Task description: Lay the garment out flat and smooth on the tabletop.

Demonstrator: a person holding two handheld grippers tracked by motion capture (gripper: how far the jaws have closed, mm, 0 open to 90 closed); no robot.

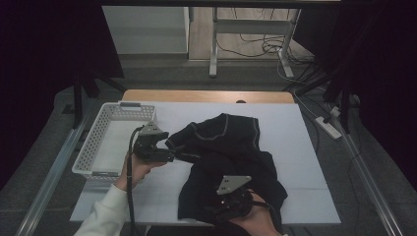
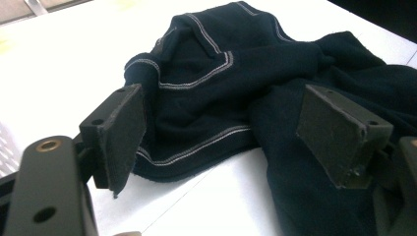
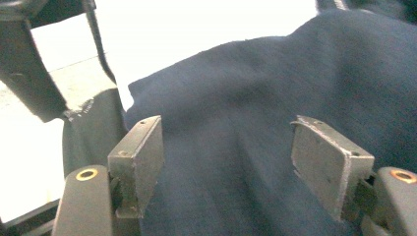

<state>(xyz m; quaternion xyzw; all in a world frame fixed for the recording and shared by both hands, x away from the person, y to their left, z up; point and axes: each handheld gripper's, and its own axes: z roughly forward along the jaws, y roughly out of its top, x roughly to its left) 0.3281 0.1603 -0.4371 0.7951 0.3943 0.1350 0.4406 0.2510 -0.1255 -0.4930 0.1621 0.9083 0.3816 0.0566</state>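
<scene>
Lying crumpled, dark navy garment (image 1: pixel 231 157) shows pale contrast stitching

Garment (image 1: pixel 231 162): dark navy, pale grey seam stitching. Basket (image 1: pixel 93 147): white mesh. Table (image 1: pixel 300 147): white top.

The table (image 1: pixel 305 147) is seen from above and forward in the high view; the dark garment (image 2: pixel 221 83), shared by all views, is viewed closely along each gripper's jaws.
</scene>
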